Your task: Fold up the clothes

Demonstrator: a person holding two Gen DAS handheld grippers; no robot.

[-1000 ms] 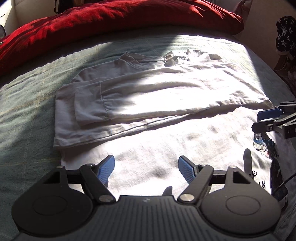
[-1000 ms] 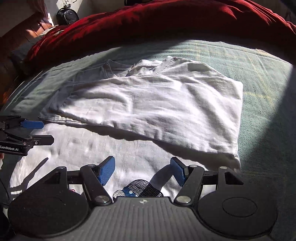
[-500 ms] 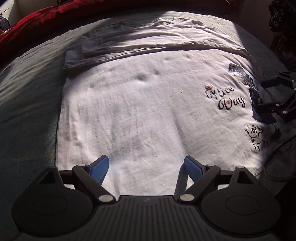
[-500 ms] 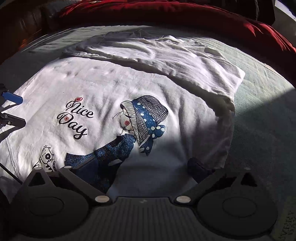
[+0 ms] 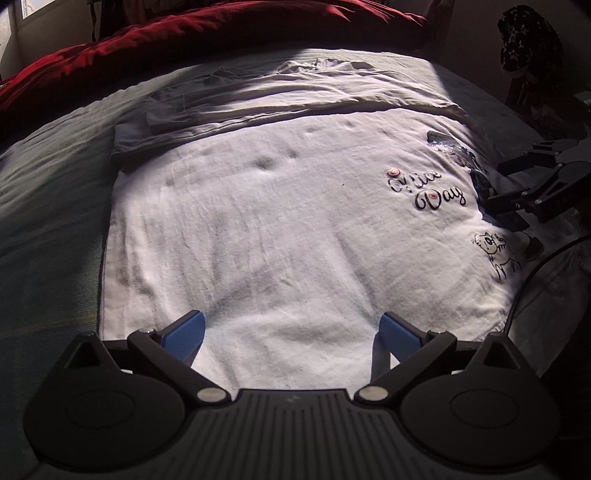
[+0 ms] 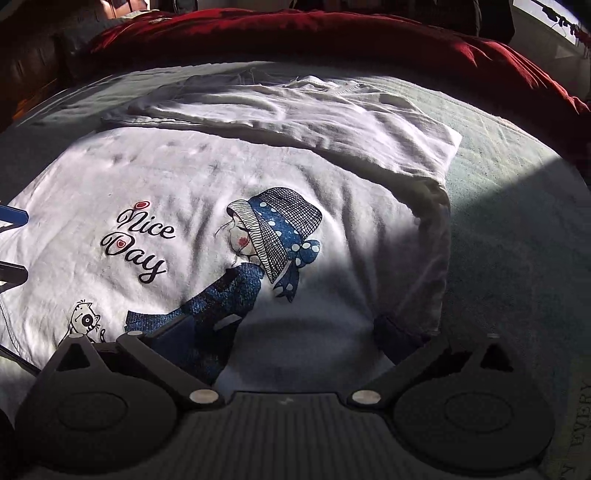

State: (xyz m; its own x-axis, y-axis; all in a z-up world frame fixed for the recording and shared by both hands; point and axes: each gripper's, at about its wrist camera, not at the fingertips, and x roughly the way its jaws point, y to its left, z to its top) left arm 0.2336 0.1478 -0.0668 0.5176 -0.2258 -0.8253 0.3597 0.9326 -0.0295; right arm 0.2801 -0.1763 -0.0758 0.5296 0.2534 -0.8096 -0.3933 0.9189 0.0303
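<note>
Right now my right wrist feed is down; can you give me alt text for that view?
A white printed T-shirt lies face up on a grey-green bedspread, its far part folded over toward the camera. The print shows "Nice Day", a girl in a blue hat and a small cat. The right tool hangs open above the near hem; a red duvet lies behind.

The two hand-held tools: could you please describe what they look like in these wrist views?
The left tool and the right tool look alike: black ribbed body, two round black discs, silver pivot screws, black linkage arms and blue ribbed finger pads. A black cable hangs near the right one.
</note>
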